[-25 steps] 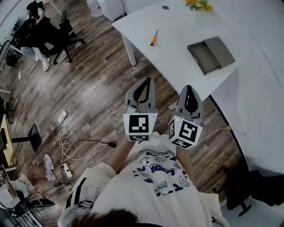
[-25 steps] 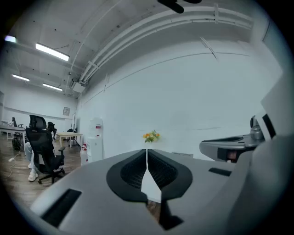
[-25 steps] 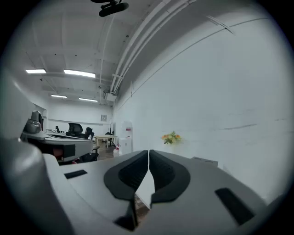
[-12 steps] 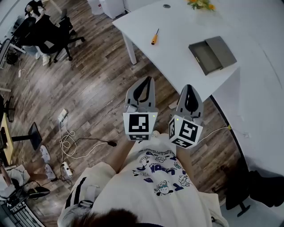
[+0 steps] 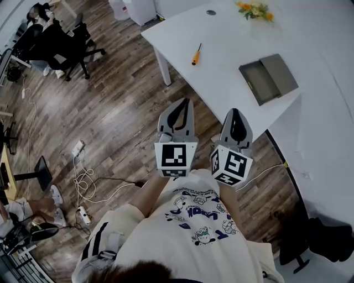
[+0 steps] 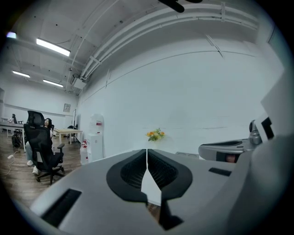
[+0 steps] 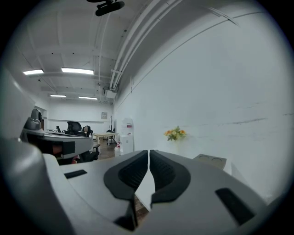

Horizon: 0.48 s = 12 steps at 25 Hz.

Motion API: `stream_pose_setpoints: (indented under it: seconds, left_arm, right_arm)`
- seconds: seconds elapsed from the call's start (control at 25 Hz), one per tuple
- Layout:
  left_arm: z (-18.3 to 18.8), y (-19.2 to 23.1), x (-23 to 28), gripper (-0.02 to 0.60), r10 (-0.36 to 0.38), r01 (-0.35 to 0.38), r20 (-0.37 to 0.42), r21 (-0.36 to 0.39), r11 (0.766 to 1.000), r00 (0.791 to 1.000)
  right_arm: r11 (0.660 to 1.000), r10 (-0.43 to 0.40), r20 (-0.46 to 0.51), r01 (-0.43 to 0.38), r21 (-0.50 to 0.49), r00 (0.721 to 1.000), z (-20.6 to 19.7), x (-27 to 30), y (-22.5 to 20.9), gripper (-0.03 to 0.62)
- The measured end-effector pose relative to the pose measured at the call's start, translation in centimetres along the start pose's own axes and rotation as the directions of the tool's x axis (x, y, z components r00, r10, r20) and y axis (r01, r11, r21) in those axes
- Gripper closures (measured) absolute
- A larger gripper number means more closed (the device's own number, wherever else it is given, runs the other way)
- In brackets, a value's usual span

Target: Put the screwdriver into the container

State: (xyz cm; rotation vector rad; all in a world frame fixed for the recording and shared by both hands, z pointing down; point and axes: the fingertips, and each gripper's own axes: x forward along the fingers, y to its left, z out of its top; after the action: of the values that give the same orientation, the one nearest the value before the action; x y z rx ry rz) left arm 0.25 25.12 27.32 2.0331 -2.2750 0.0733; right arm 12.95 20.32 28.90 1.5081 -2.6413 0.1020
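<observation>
An orange-handled screwdriver (image 5: 195, 54) lies on the white table (image 5: 221, 72) near its far left part. A grey open container (image 5: 269, 78) rests on the same table to the right, close to the near edge. My left gripper (image 5: 177, 105) and right gripper (image 5: 234, 114) hang side by side over the wooden floor, short of the table's near edge. Both are shut with nothing between the jaws. In the left gripper view the left gripper (image 6: 147, 151) points level at the table; the right gripper (image 7: 149, 152) does the same in the right gripper view.
Orange flowers (image 5: 256, 10) stand at the table's far side. A white table leg (image 5: 162, 66) drops at the left corner. Cables and a power strip (image 5: 78, 148) lie on the floor to the left. A person sits on an office chair (image 5: 61, 44) at the far left.
The view has shifted slightly, so the table and screwdriver sit a little lower in the head view. Both grippers stay shut and side by side.
</observation>
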Motion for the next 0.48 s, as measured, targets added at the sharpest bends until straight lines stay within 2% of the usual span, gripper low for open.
stream_pose_setpoints:
  seconds: [0.48]
  left_arm:
    - [-0.4,5.9,6.1,0.560,-0.019,0.019,-0.024,0.000,1.000,1.000]
  right_arm:
    - [1.000,-0.018,-0.036,0.017,-0.012,0.999,-0.5,8.0,2.6,0.563]
